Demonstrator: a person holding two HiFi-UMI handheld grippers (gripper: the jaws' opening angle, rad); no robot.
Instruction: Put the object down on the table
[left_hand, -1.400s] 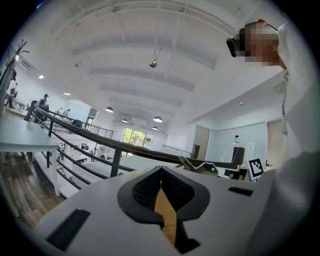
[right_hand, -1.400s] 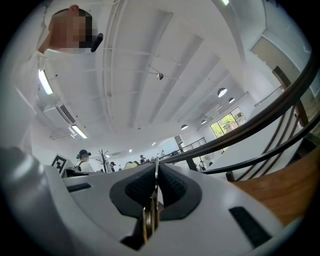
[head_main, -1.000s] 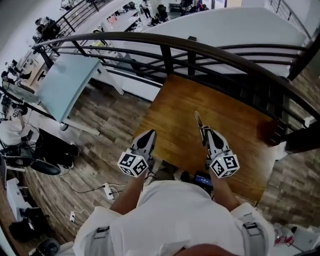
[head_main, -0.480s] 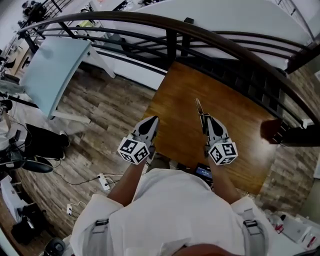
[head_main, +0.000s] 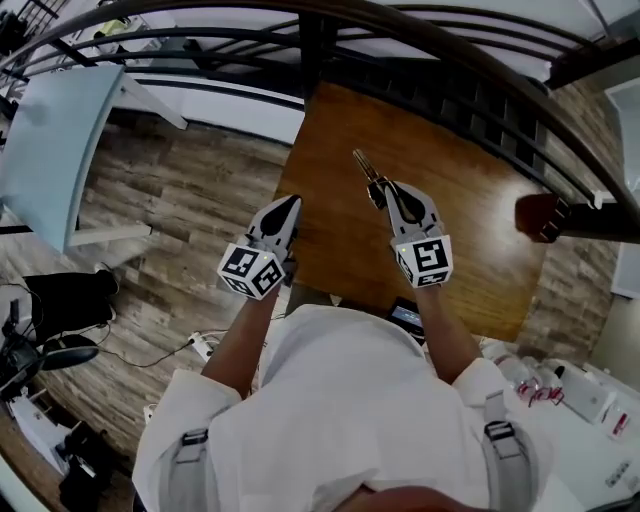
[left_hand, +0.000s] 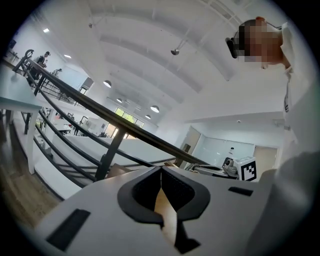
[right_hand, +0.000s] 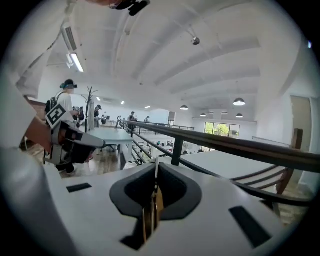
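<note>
Right claw (head_main: 386, 192): clamped on thin metal object (head_main: 362, 163), tip forward over table (head_main: 460, 210), apparently for set-down.
Left claw (head_main: 291, 204): jaws together, empty, idle.

Wooden table (head_main: 450, 215): brown, glossy top, with a glare patch toward its right side. At the table's right edge is a dark red object (head_main: 540, 216); contact with the top cannot be told. Left of the table, the plank floor (head_main: 190, 215) carries a white power strip (head_main: 203, 346).

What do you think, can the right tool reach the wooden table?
Probably yes. The right tool, shut on a thin metal thing, looks to be right above the wooden table, and nothing shows between them.
</note>
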